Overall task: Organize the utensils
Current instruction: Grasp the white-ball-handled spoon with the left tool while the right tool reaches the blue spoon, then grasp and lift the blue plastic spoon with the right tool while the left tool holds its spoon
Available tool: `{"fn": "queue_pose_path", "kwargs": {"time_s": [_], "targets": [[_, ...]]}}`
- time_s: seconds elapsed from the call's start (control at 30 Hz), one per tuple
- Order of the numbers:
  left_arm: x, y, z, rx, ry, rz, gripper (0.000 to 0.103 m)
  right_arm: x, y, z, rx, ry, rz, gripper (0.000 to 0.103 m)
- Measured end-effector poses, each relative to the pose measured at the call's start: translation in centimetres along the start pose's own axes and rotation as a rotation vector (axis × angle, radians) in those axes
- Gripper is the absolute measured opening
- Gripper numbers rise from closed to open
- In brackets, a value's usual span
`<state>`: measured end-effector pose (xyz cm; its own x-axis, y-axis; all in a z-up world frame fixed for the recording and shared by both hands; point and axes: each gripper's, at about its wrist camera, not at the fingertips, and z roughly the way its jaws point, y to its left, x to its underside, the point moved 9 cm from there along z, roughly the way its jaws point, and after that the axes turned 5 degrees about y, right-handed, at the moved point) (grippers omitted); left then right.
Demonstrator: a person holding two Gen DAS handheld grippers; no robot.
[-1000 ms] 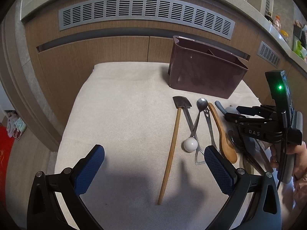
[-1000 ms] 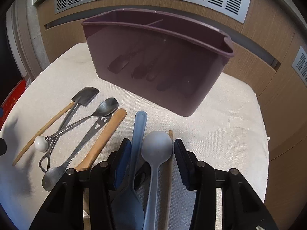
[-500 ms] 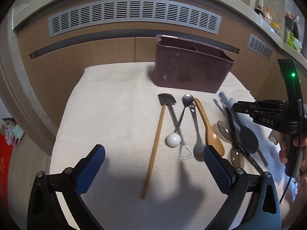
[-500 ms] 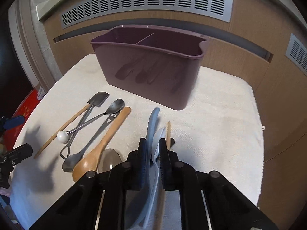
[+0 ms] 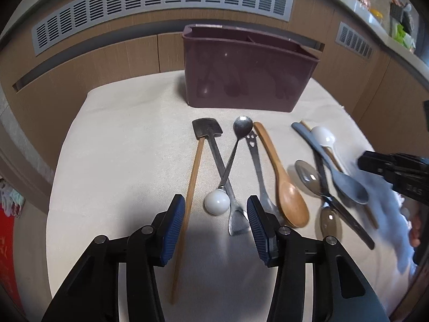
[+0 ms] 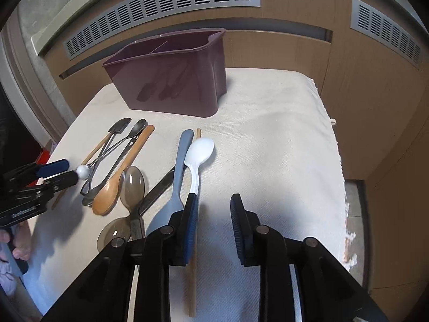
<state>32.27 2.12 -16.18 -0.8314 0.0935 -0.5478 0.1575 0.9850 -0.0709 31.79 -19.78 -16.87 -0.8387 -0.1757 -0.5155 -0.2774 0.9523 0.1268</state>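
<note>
A dark maroon utensil caddy [image 5: 248, 72] [image 6: 171, 80] stands at the back of a cream cloth. Several utensils lie in front of it: a wooden-handled spatula [image 5: 193, 166], a metal spoon with a white ball end [image 5: 217, 201], a wooden spoon [image 5: 284, 187] [image 6: 118, 179], a grey spatula [image 6: 179, 171] and a white plastic spoon [image 6: 199, 153]. My left gripper [image 5: 215, 228] is open, low over the ball end and metal handles. My right gripper [image 6: 214, 225] is open and empty, just right of the white spoon's handle.
Wooden cabinet fronts with grey vent grilles [image 5: 161, 5] stand behind the cloth. The cloth's fringed right edge [image 6: 340, 161] drops off beside a floor gap. Two translucent brown spoons [image 6: 132, 182] and a dark handle lie among the utensils.
My right gripper was shut around the grey spatula and white spoon; it has opened and shifted right, leaving them on the cloth. My left gripper narrowed and moved forward over the ball-end spoon.
</note>
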Motion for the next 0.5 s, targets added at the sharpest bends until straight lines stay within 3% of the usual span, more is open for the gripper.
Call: {"fn": "queue_pose_path", "kwargs": {"time_s": [0.1,0.23,0.5], "targets": [[-0.2,-0.1,1.3,-0.038,0.019,0.012,0.047,0.4,-0.3,-0.7,0.007,-0.012,-0.005,0.029],[-0.5,0.2,1.4,-0.08,-0.01,0.005,0.023,0.2,0.0,-0.7,0.008,-0.012,-0.009,0.032],[-2.0,2.8,-4.5,-0.083,-0.166,-0.063,0.023,-1.2,2.9,-0.5,-0.011,-0.024,-0.073,0.037]]}}
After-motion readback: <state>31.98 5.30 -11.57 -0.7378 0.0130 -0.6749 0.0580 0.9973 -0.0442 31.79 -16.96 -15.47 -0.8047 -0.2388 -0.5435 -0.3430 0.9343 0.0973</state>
